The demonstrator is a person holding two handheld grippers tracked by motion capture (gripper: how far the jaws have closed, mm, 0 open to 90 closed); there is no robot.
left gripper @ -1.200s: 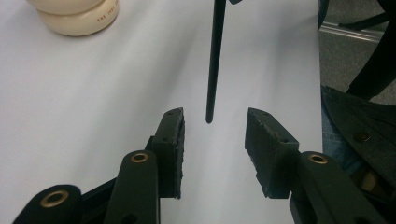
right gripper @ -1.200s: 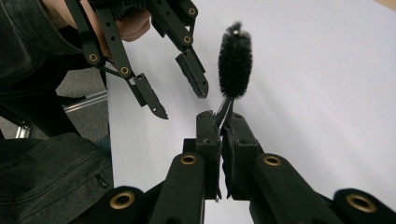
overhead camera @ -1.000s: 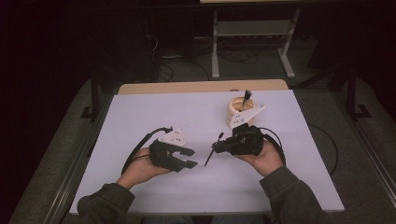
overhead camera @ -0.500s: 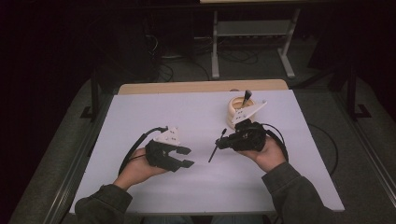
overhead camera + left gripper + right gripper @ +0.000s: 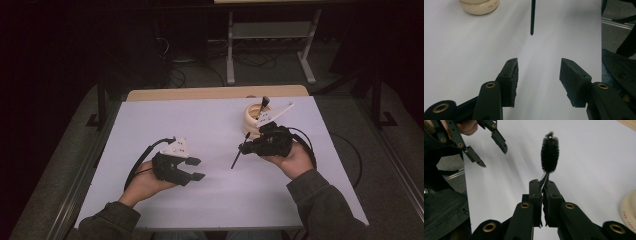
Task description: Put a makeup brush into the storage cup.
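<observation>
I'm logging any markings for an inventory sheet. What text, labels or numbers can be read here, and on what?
Small reddish print on the cream holder, low on its wall: too blurred to read.
Dark marks on the left gripper's white plate: too small to read.
Nothing else legible.

A thin black brush (image 5: 236, 159) slants down-left at the centre of the high view, above the white surface (image 5: 215, 125); its bristled head (image 5: 549, 152) fills the upper middle of the right gripper view. A cream ribbed cup (image 5: 253, 119) stands upright at upper right, another dark brush (image 5: 263, 105) inside.
</observation>
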